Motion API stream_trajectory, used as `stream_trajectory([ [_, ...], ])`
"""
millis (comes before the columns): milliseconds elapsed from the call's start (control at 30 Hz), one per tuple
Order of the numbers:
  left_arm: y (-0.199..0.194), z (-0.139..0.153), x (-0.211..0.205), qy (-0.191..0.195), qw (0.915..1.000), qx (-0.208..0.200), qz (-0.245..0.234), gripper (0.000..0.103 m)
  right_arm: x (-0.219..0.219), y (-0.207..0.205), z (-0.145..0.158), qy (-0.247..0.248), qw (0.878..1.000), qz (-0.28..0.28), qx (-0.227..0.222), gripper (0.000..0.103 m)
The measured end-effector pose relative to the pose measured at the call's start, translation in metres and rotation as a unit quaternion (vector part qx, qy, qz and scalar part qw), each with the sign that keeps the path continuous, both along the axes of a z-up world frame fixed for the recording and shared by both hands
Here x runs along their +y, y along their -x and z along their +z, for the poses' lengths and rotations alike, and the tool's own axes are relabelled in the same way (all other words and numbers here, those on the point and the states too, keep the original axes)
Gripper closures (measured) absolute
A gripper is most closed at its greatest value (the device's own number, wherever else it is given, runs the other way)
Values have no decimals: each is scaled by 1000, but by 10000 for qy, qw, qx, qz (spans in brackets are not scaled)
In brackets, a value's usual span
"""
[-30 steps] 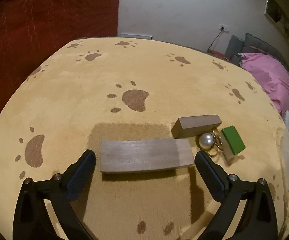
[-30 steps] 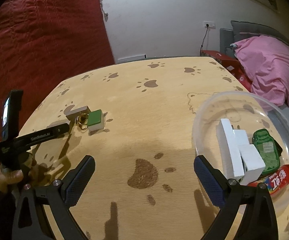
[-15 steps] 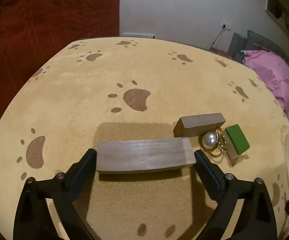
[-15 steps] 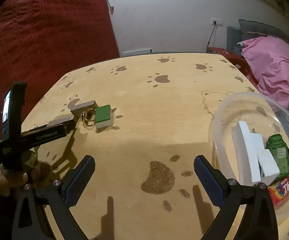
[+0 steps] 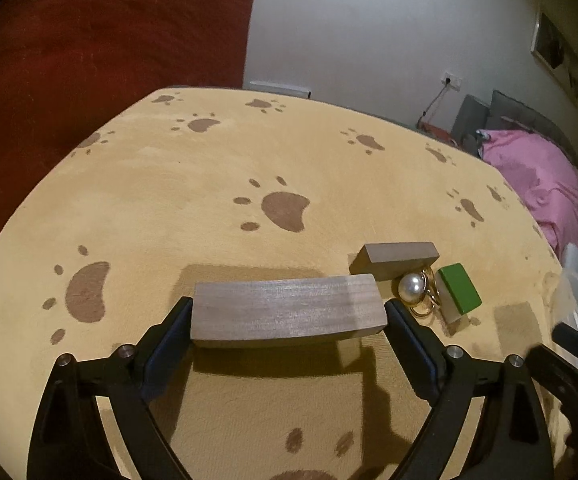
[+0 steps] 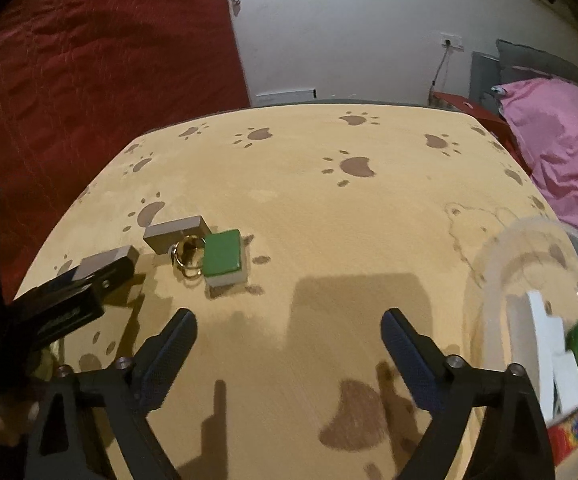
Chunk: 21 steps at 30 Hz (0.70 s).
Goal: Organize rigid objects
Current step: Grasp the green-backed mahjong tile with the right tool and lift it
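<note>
The left gripper (image 5: 288, 312) clamped the long wooden block (image 5: 287, 314) endwise; the right gripper (image 6: 288, 330), closing slightly, held nothing.

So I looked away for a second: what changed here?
The left tool closed onto the long block, now gripped end to end. The right tool, empty, narrowed slightly and swung away from the bowl. Short block, ring and green tile stayed put.

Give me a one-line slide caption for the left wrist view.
Left gripper clamps the long wooden block endwise, beside a pearl ring and green tile.
</note>
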<state>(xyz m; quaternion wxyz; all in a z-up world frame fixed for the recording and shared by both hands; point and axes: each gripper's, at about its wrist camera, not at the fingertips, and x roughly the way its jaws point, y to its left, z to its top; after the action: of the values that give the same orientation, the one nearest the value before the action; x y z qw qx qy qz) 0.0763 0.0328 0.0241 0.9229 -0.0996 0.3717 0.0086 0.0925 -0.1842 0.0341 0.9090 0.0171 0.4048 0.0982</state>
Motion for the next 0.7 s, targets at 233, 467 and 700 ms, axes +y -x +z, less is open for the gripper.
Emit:
stream_trajectory([
  [233, 9, 7, -2, -163, 9995, -263, 8, 10, 27, -22, -8, 157, 9994, 306, 82, 26],
  [467, 13, 9, -2, -179, 9992, -352, 12, 10, 46, -35, -16, 306, 9982, 498, 156, 42],
  [700, 14, 9, 0, -121, 9993, -351, 28, 10, 52, -46, -22, 476, 9973, 536, 132, 53],
])
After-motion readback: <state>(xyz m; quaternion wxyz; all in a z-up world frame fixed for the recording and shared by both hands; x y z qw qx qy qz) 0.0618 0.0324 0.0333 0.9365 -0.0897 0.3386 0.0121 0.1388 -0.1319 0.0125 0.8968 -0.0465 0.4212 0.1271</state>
